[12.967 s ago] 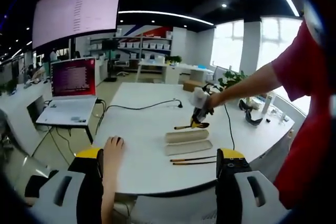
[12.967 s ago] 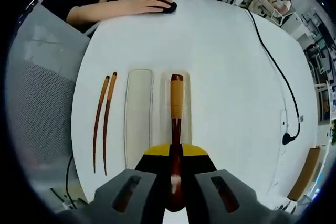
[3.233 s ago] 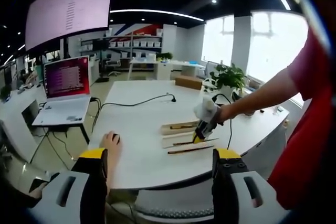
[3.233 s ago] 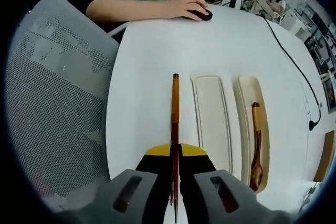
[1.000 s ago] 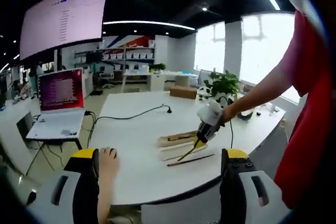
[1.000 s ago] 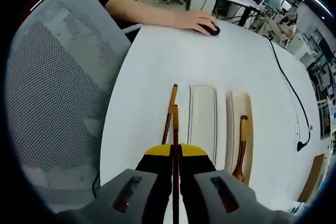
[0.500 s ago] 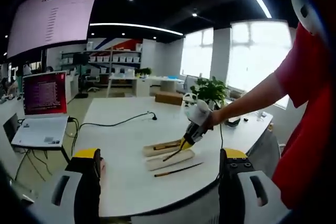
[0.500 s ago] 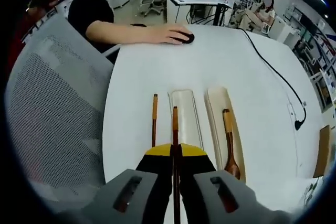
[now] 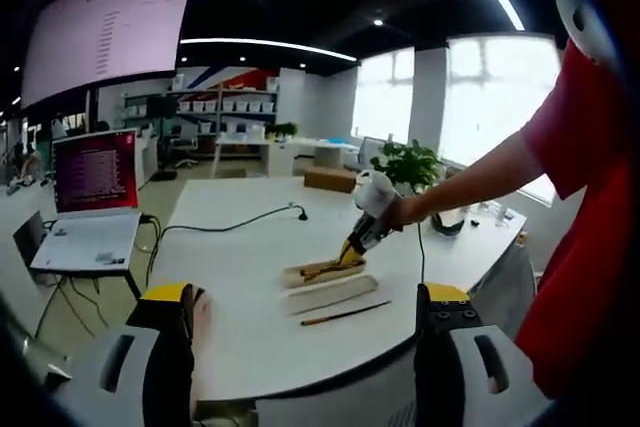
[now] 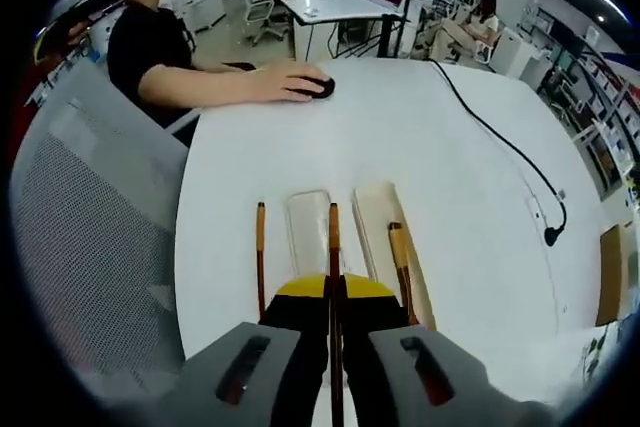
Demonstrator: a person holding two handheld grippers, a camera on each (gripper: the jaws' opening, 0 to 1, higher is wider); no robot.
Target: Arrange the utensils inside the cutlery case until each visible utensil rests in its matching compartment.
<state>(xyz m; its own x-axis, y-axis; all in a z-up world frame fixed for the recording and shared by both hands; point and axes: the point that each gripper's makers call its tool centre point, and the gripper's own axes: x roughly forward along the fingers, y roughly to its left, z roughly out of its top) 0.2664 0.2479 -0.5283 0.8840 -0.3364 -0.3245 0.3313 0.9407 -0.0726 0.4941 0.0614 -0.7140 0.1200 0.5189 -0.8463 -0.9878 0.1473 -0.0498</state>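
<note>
Pinching: the right gripper (image 10: 335, 322) is squeezing one chopstick (image 10: 334, 247) between its yellow-tipped jaws, the slim stick running straight forward from them.
Held chopstick: it is showing as a thin, round rod, dark red-brown with an orange far end, and it is hanging over the cutlery case (image 10: 352, 227), about where the two halves meet.
Second chopstick: the other chopstick (image 10: 260, 257) is lying flat on the tabletop (image 10: 420, 127), just beside the near half of the case and outside it; same slender shape and same two-tone colouring.
Case: the cutlery case is sitting open as two long, shallow cream troughs with rounded ends, side by side and smooth like plastic.
Spoon: a wooden spoon (image 10: 400, 262) is resting in the right-hand trough, with a pale handle and a darker lower part partly hidden by the gripper.
Tabletop: it is looking white, smooth and rounded at the edge; a black cable (image 10: 500, 142) is trailing across it.
Left gripper: the left gripper (image 9: 300, 347) is hanging back from the tabletop with its grey, yellow-capped jaws spread wide apart and nothing between them.
From the left gripper view: the right gripper (image 9: 352, 250) is poised above the cutlery case (image 9: 325, 282), and the loose chopstick (image 9: 345, 314) is lying just in front of it.
Bystander: a person's hand (image 10: 290, 82) is resting on a black mouse at the far edge.
</note>
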